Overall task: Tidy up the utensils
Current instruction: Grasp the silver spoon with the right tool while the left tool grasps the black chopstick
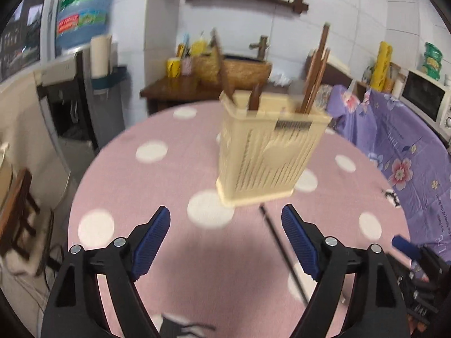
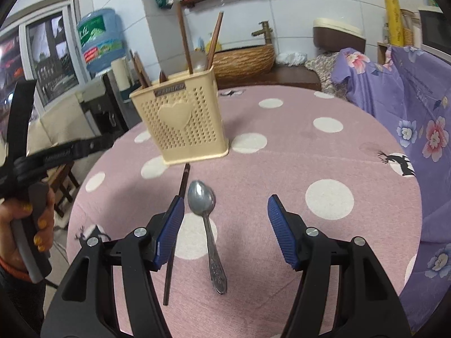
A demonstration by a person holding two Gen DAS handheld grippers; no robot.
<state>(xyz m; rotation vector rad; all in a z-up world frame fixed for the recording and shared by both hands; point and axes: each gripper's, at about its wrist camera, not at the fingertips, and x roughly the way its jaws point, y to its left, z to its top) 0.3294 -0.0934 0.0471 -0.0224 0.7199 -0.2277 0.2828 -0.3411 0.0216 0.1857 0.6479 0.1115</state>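
A beige perforated utensil holder with a heart on its front stands on the pink dotted table; it holds several brown chopsticks. It also shows in the left wrist view. A metal spoon lies in front of it, bowl toward the holder, between the fingers of my open right gripper. A dark chopstick lies beside the spoon, partly under the right gripper's left finger; it shows in the left wrist view. My left gripper is open and empty, before the holder.
A purple floral cloth covers furniture right of the table. A wooden cabinet with a woven basin stands behind. A water jug is at back left. The hand holding the left gripper is at left.
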